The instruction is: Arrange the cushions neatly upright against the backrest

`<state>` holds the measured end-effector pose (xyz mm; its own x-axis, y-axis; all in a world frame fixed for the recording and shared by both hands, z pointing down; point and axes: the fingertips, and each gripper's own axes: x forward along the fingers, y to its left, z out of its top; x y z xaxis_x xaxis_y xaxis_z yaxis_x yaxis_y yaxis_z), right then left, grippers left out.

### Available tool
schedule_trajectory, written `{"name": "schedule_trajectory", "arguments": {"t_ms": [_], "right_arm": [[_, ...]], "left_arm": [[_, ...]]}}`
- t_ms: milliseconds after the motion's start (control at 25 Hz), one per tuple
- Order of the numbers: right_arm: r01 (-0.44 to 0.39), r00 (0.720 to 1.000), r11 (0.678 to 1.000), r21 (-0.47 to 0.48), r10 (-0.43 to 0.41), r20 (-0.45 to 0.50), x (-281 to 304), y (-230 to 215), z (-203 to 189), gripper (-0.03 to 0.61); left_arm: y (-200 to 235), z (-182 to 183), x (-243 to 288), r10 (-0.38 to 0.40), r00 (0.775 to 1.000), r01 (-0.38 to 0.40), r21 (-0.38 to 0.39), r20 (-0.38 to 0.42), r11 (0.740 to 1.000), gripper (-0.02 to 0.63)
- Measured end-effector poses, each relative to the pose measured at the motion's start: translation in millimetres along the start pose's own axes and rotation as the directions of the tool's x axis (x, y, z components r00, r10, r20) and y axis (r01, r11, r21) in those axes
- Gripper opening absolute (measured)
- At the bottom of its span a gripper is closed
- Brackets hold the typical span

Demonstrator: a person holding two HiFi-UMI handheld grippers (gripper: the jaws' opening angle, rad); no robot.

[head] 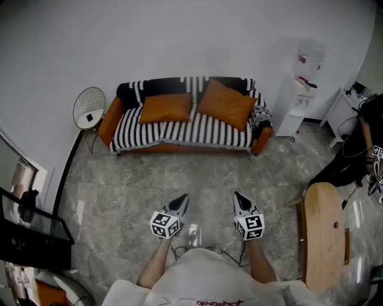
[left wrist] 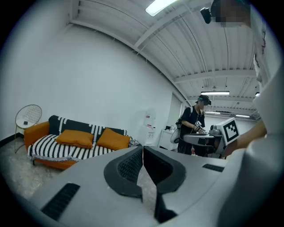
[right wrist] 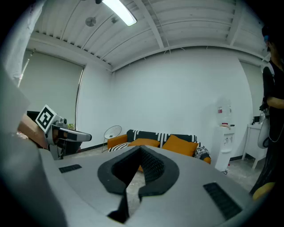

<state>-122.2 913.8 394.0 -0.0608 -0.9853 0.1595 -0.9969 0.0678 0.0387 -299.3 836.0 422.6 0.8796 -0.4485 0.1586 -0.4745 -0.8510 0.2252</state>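
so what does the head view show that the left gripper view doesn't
Only the head view: the left gripper and right gripper seen from above, and the wooden table. Only the left gripper view: the ceiling light and its own shut jaws close up. Both: the sofa, the flat orange cushion, the leaning orange cushion, the water dispenser.
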Motion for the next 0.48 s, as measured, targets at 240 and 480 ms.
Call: {"name": "schedule_trajectory", "arguments": {"t_ms": [240, 480], "right_arm": [[-0.004, 1.000, 1.000, -0.005, 0.004, 0.004, -6, -3, 3, 0.028], [-0.012, 1.000, 1.000, -0.008, 0.012, 0.002, -9, -5, 0, 0.028]], "left_arm": [[-11, -3, 5, -0.012, 1.000, 0.012, 0.031, -0.022, 0.999, 0.032], [-14, -4, 5, 0.000, 1.000, 0.001, 0.030, -0.017, 1.000, 0.032]]}}
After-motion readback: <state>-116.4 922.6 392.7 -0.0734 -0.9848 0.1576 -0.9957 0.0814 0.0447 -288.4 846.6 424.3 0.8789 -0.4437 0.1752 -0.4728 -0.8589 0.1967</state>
